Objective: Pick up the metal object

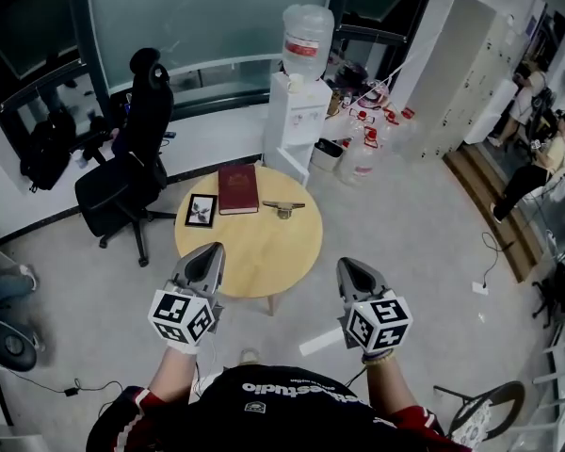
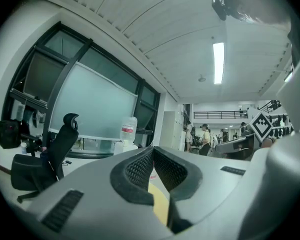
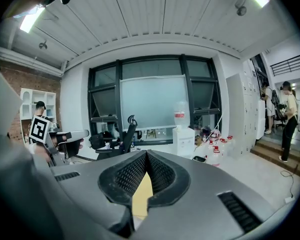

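Holds the left claw [image 1: 210,252] over the near rim of the round worktop [image 1: 264,257], lower left of centre in the head view, with tips pinched together and nothing between them. Holds the right claw [image 1: 348,266] just off that rim, lower right of centre, likewise clenched and empty. Finds the metal object [image 1: 282,207] lying toward the worktop's far side, at the middle of the frame, just right of a red book [image 1: 237,188] and up and right of a small picture frame [image 1: 201,211], well apart from both claws. Cannot tell its exact shape: small, low and thin, with a bar across.

Reads as the approach, with the grasp not yet begun. Risks shoving the piece across the smooth wood by arriving clenched; calls for opening first. Risks catching only one end of the bar, then tipping or dropping it on the lift. Risks scraping the worktop by dipping too low for so flat a thing. Risks bumping the book by reaching in from the left.
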The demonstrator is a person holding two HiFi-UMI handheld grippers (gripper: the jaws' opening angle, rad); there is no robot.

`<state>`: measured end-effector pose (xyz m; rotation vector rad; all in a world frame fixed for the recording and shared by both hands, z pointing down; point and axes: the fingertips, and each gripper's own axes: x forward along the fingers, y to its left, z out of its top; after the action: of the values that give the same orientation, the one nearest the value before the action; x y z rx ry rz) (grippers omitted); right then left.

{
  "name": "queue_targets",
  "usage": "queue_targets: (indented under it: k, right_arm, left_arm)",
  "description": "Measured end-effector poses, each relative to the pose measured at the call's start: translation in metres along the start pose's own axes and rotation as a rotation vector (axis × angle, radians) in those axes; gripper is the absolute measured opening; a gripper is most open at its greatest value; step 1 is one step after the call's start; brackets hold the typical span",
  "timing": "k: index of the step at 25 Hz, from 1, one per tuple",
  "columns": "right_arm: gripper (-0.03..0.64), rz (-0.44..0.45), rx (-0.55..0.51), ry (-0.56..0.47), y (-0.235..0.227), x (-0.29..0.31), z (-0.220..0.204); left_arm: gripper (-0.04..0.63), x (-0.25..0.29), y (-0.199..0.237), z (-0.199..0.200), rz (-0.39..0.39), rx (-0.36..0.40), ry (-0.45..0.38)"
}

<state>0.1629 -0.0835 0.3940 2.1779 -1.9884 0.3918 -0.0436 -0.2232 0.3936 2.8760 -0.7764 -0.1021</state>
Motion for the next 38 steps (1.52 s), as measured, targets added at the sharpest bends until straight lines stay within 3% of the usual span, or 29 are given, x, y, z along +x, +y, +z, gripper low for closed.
queue_targets:
  k: [10,25,38]
  right_arm:
    - [0.028,-0.047,-0.035,0.013,0.010,0.044,0.010]
    - [0.028,-0.052,-0.048,0.021,0.011,0.059,0.007]
    - [0.029,0.013,-0.046,-0.114,0.020,0.094,0.041]
  left_arm:
    - [0.018,0.031,0.041,-0.002,-0.049,-0.021,-0.003]
    - [0.018,0.028,0.062,-0.016,-0.030,-0.047,-0.003]
    - [0.018,0.024,0.085,0.001,0.025,-0.002,-0.017]
